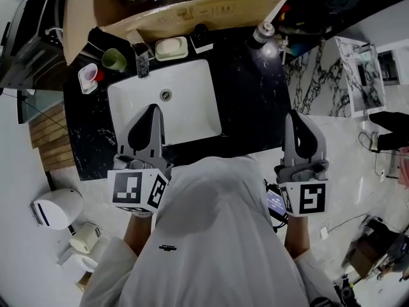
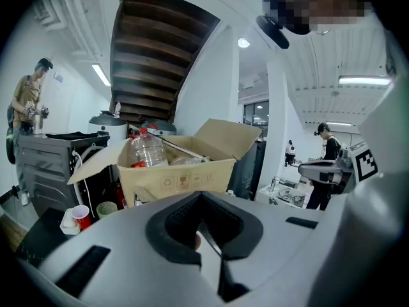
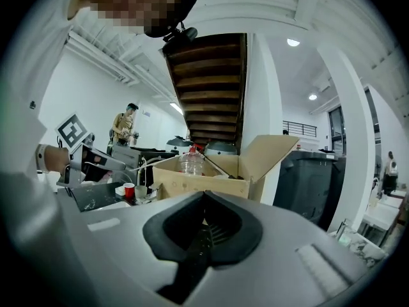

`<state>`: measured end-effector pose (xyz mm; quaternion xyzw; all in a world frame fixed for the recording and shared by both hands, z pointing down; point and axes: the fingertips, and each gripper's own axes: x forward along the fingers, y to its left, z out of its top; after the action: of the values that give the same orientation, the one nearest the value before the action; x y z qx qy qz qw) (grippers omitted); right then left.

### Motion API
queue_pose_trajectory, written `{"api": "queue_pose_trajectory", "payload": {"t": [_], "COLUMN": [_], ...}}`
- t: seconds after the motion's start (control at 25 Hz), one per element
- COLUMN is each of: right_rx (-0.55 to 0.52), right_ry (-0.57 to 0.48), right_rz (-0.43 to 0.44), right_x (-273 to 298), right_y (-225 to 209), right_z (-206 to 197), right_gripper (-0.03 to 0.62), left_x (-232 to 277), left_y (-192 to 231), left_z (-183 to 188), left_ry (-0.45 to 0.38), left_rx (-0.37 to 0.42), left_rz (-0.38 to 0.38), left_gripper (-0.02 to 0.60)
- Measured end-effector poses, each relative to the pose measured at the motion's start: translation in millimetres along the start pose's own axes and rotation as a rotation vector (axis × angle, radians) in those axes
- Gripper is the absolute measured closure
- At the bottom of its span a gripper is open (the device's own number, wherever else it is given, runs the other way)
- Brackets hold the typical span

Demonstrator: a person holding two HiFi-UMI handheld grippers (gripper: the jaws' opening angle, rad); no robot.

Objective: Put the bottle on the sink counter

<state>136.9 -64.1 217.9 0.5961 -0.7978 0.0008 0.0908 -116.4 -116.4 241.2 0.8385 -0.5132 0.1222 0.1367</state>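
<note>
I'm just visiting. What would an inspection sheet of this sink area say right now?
Surface: black counter around a white sink.
Job's things: clear bottle, red cap, in the cardboard box behind the counter; not yet on the counter.
Clutter: soap dish, green cup and red cup along the back edge.
Grippers: left gripper and right gripper both shut, empty, at the near edge.
Cables: thin lead on the floor, right.
Surroundings: stairs overhead; other people nearby.

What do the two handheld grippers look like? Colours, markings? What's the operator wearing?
The left gripper and right gripper are smooth grey tapered shells, black-lined round the jaws. Each carries a white cube with black square markers at its rear: left cube, right cube. The person wears a pale loose top.
</note>
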Motion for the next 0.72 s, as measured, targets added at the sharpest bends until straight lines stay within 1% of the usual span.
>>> {"api": "queue_pose_trajectory", "payload": {"t": [0.12,0.72], "right_rx": [-0.007,0.017], "right_ry": [0.001,0.011], "right_rz": [-0.001,-0.001], "right_x": [-1.7,0.7], "right_y": [-0.5,6.6], "right_z": [-0.2,-2.0], "right_gripper": [0.583,0.583], "left_x": [0.4,0.1], "left_y": [-3.4,-4.4], "left_z": [4.2,2.2], "left_ry": [-0.009,-0.009], "left_rx": [0.011,0.013], "left_rz": [-0.009,-0.022], "left_gripper": [0.574,0.574]}}
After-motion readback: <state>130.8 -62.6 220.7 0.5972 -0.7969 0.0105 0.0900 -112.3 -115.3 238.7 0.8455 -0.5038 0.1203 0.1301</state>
